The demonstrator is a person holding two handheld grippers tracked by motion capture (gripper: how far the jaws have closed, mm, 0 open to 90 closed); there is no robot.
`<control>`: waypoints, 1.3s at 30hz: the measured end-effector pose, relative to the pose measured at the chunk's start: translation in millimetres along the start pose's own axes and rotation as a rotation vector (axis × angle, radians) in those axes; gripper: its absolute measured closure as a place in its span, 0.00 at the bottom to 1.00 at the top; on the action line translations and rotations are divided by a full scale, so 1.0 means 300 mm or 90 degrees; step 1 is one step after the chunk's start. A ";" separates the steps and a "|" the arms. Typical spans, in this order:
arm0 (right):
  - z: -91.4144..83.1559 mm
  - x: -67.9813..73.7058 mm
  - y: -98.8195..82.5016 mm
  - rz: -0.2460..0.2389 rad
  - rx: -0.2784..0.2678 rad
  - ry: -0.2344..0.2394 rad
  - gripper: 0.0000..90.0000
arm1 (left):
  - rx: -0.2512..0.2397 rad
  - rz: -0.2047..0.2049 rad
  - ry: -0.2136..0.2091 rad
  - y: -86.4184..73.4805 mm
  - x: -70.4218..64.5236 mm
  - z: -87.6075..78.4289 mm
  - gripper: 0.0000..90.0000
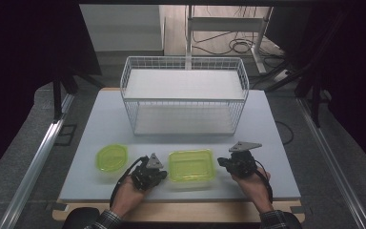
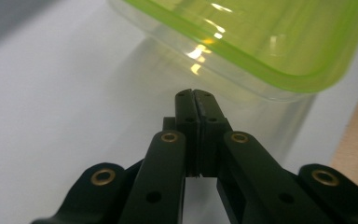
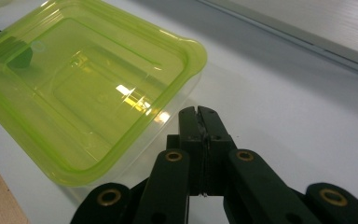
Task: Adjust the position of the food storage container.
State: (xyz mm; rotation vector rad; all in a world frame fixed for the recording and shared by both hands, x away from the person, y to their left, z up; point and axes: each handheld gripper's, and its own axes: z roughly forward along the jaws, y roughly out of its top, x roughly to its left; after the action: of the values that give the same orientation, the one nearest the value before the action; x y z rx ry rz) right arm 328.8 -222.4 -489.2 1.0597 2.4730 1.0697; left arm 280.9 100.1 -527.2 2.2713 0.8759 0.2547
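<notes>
A rectangular clear container with a lime-green lid (image 1: pixel 191 165) (image 2: pixel 261 42) (image 3: pixel 84 93) sits near the table's front edge, between my two grippers. My left gripper (image 1: pixel 163 173) (image 2: pixel 196 93) is just off the container's left side, its jaws shut with nothing between them and the tips close to the clear wall. My right gripper (image 1: pixel 220 162) (image 3: pixel 198 111) is at the container's right side, also shut and empty, its tips beside a lid corner. A round container with a green lid (image 1: pixel 111 157) lies to the left of my left hand.
A white wire basket (image 1: pixel 183 95) stands at the back middle of the white table (image 1: pixel 100 119). A bare wooden strip (image 1: pixel 195 211) runs along the front edge. Cables and metal frames lie on the floor beyond.
</notes>
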 end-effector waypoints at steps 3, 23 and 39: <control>0.017 0.003 0.007 -0.001 0.011 0.007 0.98 | -0.004 0.005 -0.007 0.001 -0.016 -0.005 1.00; 0.094 -0.032 0.075 -0.006 0.022 0.006 0.97 | -0.009 0.017 -0.052 0.004 -0.080 -0.011 0.99; -0.016 -0.017 0.024 0.008 -0.046 -0.014 0.39 | -0.081 -0.011 0.024 -0.057 -0.032 -0.111 0.27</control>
State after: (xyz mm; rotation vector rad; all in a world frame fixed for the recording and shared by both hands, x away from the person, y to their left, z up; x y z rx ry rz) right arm 334.0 -225.3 -481.2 1.0616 2.3936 1.1357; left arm 251.5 120.5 -512.9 2.1471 0.8732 0.3380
